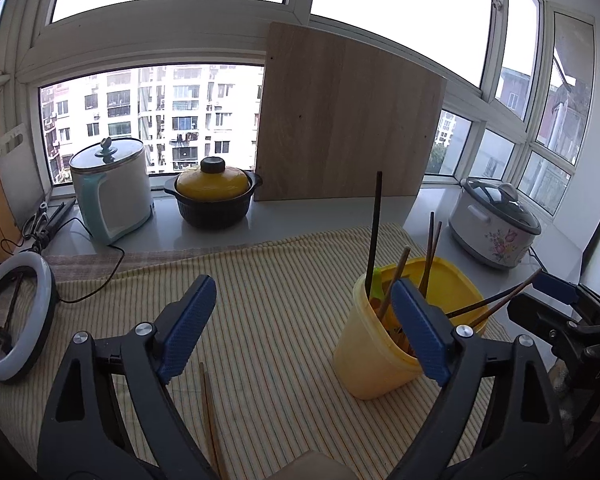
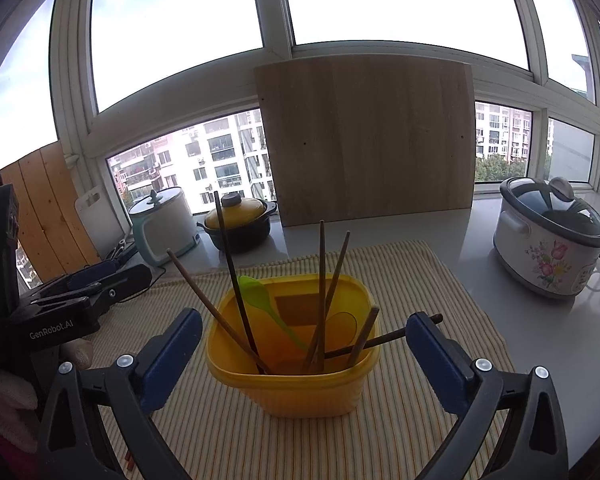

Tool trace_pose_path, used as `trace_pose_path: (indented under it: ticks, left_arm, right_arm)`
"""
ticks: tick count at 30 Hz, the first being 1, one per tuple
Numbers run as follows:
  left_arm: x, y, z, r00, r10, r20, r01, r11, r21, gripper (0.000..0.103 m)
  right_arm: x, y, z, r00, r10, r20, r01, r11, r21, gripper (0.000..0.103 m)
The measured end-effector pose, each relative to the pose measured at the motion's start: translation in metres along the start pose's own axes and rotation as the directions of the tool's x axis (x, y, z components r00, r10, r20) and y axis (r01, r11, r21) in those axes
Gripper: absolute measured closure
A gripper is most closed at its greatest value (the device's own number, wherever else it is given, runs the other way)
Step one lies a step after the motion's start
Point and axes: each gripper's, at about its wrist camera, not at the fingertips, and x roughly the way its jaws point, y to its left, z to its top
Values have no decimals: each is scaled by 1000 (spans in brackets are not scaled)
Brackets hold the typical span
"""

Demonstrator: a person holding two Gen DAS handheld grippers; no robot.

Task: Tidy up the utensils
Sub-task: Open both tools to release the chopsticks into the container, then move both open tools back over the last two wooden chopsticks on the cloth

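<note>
Standing between the spread right tongs (image 2: 304,356): yellow tub (image 2: 296,388).

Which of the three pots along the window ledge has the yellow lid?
The small black casserole pot in the middle, between the teal-handled white cooker and the wooden board. The floral rice cooker and the teal one have glass lids.

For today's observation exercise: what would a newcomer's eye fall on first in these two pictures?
Probably the yellow container bristling with chopsticks and a green spoon, mid-cloth between the open right gripper pads. Behind it a wooden board leans against the window, with a floral rice cooker at right.
</note>
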Motion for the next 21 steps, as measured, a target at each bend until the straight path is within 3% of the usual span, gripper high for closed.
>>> trace_pose_path:
  ticks: [8,15,21]
  left_arm:
    - [-16,41,-19,997,76,-30,-76,997,0,11]
    - [-21,83,-43,987,138,-82,-141,990,-32,11]
    - [-16,100,-66,977,150,-152,-156,987,-34,15]
  right_arm:
    - [-10,22,-2,999,13,35,-11,999,-44,0]
    - [-12,51,-11,996,83,28,-80,994,-79,0]
    - [-10,71,-26,990,140,-3,-140,986,-87,0]
